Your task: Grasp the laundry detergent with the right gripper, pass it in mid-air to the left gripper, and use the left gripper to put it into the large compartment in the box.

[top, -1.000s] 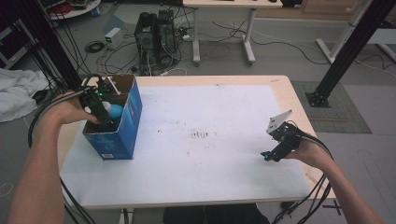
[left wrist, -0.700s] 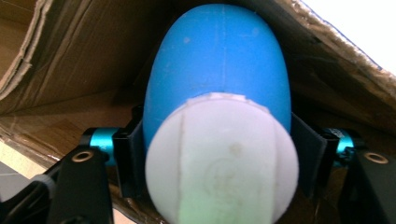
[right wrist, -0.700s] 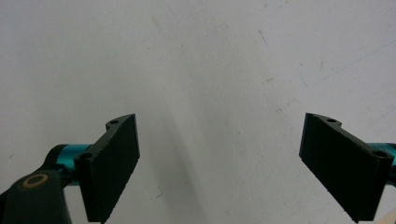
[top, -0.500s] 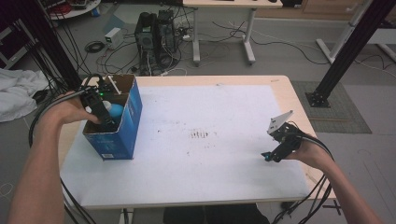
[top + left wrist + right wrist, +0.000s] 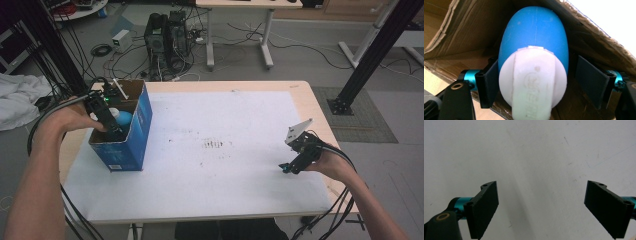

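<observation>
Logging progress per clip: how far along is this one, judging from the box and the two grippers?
Done: the left gripper is down inside the blue cardboard box, jaws either side of the blue and white egg-shaped object. In hand: closing on it; a gap shows at one jaw. Left: gripping and lifting, probably. The right gripper hangs open above the white table.

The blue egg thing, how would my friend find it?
Look at the left end of the white table for the open blue box. Inside, between the left gripper's open black jaws, sits the egg: smooth blue with a round white end, unlike the brown cardboard around it.
</observation>
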`<state>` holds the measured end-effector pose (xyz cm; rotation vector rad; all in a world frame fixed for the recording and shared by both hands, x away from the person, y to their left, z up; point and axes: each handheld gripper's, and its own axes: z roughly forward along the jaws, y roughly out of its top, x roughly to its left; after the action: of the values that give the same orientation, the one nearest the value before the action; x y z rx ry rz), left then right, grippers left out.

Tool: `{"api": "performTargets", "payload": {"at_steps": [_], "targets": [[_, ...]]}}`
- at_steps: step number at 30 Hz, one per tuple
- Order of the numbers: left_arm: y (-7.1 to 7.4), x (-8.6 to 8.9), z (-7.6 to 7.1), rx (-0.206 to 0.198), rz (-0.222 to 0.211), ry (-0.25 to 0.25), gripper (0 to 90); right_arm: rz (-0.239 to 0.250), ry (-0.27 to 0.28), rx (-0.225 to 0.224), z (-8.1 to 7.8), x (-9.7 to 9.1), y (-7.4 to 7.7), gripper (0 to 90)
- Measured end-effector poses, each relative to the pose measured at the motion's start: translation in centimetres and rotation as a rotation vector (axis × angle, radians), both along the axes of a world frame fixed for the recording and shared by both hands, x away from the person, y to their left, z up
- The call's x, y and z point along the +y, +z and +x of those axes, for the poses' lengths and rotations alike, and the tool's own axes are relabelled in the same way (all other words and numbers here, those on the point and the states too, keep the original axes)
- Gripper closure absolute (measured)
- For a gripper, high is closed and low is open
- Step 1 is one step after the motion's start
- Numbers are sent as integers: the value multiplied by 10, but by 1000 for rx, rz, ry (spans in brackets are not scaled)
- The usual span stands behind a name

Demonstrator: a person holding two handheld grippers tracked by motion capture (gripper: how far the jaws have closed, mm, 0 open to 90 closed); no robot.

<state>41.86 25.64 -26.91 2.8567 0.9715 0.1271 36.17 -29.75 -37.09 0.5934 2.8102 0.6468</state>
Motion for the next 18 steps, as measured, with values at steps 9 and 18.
{"api": "performTargets", "payload": {"at_steps": [9, 18], "targets": [[11, -1, -1, -28, -5, -2, 206, -2, -13, 7, -1, 0, 0, 114], [21, -2, -2, -53, 10, 1, 177, 3, -9, 2, -2, 0, 0, 114]]}}
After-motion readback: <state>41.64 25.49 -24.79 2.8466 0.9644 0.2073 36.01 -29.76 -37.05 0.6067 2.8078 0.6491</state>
